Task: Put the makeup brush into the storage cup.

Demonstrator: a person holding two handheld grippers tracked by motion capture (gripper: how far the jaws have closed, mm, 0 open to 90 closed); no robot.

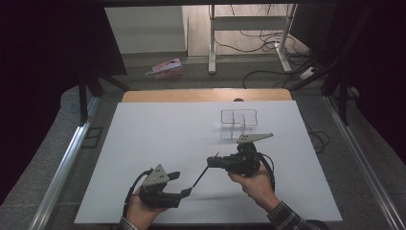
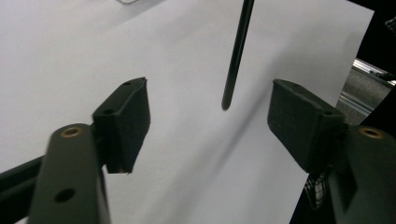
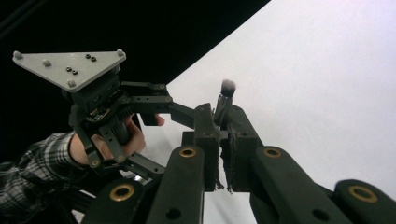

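Note:
A thin black brush [image 1: 200, 177] slants across the white table top between my two grippers. My right gripper [image 1: 214, 162] is shut on its upper end. In the right gripper view the pale bristle tip [image 3: 228, 86] pokes out past the closed jaws of my right gripper [image 3: 223, 122]. My left gripper [image 1: 182, 184] stands open around the handle's lower end. In the left gripper view the brush handle [image 2: 237, 51] hangs between the two pads of my left gripper [image 2: 210, 121], touching neither of them.
A clear acrylic holder [image 1: 238, 122] with compartments stands on the white board [image 1: 158, 129] beyond the right gripper. The board's front edge runs just below the hands. Past the table's far edge lie a small box [image 1: 165, 68] and cables on the floor.

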